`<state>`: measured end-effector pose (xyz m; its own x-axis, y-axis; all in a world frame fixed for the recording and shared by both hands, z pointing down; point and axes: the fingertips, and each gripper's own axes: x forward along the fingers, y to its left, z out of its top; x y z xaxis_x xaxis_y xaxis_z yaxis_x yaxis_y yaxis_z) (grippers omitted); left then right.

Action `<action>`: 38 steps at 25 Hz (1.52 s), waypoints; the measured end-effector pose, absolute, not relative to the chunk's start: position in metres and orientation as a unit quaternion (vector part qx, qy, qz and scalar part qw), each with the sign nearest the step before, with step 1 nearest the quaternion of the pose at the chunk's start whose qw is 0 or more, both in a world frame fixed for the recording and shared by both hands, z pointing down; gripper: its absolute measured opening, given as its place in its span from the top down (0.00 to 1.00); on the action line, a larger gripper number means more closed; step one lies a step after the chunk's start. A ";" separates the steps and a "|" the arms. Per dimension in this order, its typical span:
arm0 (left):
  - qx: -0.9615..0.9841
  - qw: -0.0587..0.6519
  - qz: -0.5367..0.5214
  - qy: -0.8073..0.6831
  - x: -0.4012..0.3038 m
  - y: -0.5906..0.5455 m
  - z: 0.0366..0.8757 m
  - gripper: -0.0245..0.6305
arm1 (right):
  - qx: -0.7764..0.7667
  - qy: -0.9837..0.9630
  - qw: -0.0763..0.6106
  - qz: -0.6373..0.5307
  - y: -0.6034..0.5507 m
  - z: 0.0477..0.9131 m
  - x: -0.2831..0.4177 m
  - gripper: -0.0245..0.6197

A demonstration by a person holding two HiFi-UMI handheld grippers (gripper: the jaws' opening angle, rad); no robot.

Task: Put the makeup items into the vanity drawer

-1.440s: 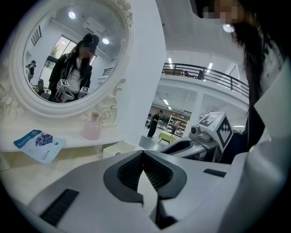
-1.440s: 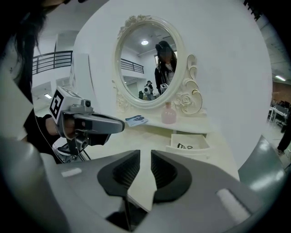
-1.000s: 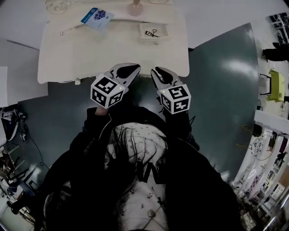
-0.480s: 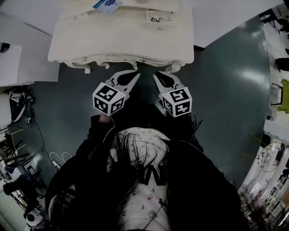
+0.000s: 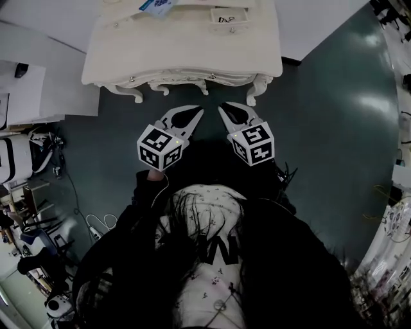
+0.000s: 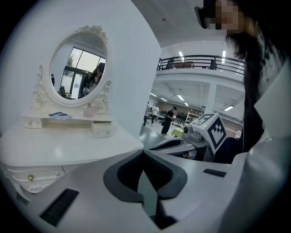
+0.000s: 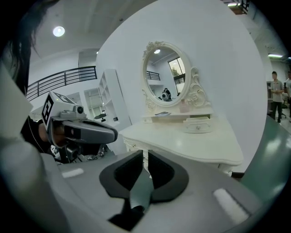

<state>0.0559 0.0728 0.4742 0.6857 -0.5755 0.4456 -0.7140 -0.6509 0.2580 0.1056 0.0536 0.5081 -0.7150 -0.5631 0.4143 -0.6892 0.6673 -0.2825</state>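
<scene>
The white vanity table (image 5: 186,58) stands at the top of the head view. On its rear shelf a small drawer (image 5: 229,14) is pulled open, with a dark item inside. A blue packet (image 5: 156,6) lies to its left, also visible as the blue packet (image 6: 60,115) under the oval mirror (image 6: 79,68). Beside it stands a pink bottle (image 6: 89,109). My left gripper (image 5: 198,110) and right gripper (image 5: 221,106) hover side by side over the floor, short of the vanity's front edge. Both are shut and hold nothing.
A white cabinet (image 5: 19,96) stands left of the vanity, with cables and a power strip (image 5: 96,222) on the floor below it. Equipment clutters the far left and right edges. A person (image 6: 170,119) stands far off in the hall.
The vanity has slid up and away in the head view, so I stand farther back from it. Both grippers stay shut, side by side.
</scene>
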 end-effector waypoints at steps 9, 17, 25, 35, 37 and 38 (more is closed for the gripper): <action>0.890 0.211 0.160 -0.370 0.021 0.102 0.469 0.96 | 0.334 -0.908 0.143 0.209 0.076 0.499 0.066 0.91; 0.893 0.198 0.150 -0.375 -0.036 0.131 0.457 0.96 | 0.327 -0.912 0.154 0.193 0.102 0.485 0.008 0.91; 0.896 0.190 0.136 -0.377 -0.098 0.153 0.452 0.96 | 0.326 -0.916 0.152 0.178 0.136 0.473 -0.051 0.94; 0.908 0.184 0.126 -0.355 -0.130 0.169 0.454 0.96 | 0.345 -0.911 0.151 0.168 0.158 0.473 -0.082 0.94; 0.910 0.183 0.124 -0.352 -0.133 0.169 0.455 0.96 | 0.349 -0.909 0.154 0.166 0.160 0.474 -0.084 0.94; 0.910 0.183 0.124 -0.349 -0.134 0.170 0.455 0.96 | 0.351 -0.908 0.155 0.166 0.161 0.474 -0.084 0.94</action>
<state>-0.1337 0.1697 0.4552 0.7252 -0.5909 0.3534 -0.6817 -0.6886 0.2473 -0.0843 0.1610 0.4745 -0.7053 -0.5867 0.3980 -0.6895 0.6982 -0.1926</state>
